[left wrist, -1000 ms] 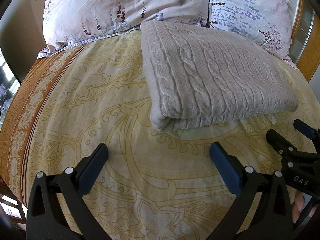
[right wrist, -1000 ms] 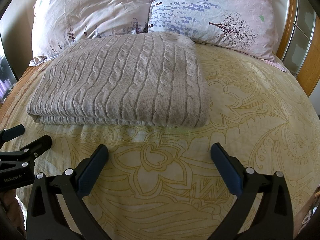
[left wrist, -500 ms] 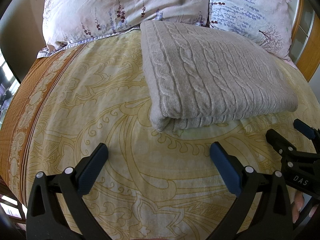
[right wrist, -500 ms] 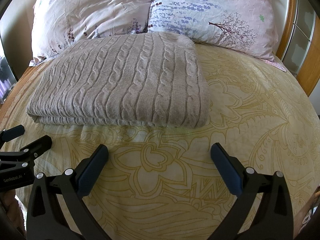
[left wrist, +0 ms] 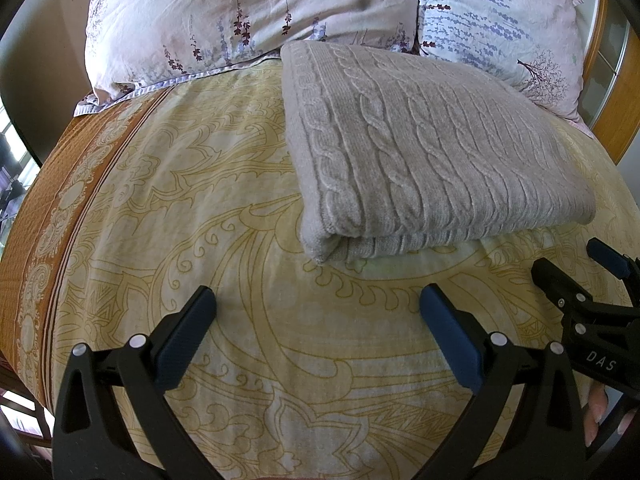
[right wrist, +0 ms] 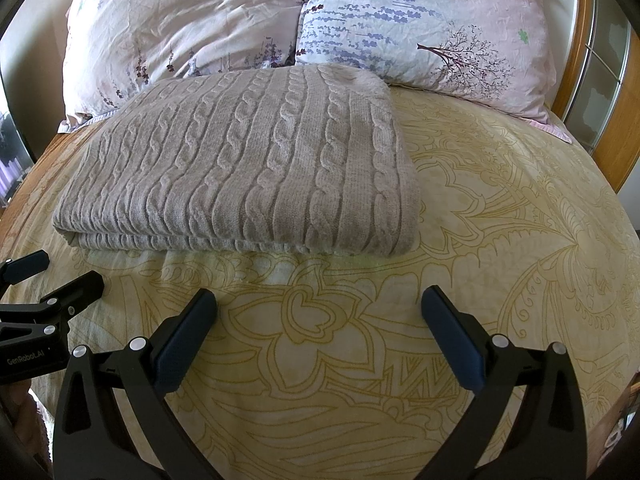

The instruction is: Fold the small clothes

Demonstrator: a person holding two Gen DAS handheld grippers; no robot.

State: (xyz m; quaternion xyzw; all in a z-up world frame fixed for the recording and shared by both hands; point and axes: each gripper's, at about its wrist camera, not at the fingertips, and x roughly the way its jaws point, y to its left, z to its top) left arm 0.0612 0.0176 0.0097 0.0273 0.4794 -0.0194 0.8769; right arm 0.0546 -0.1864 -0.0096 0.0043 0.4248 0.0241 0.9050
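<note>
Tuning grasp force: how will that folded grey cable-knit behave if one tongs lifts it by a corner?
The grey cable-knit is probably floppy: soft, thick knit lying in loose stacked layers, so a corner lift would likely unfold it. It looks bulky, likely fairly heavy for a garment. The ribbed texture should grip the pads well rather than slip. Both left tongs and right tongs are open, short of it.

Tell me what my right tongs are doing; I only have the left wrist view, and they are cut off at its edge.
Observer: The right tongs are wide open with nothing between them. They hover over the bedspread, short of the folded sweater.
Operator: Is the sweater's right side a fold or loose edges?
Observer: A rounded fold runs down that side. The stacked layers show along the near side, facing the tongs.
</note>
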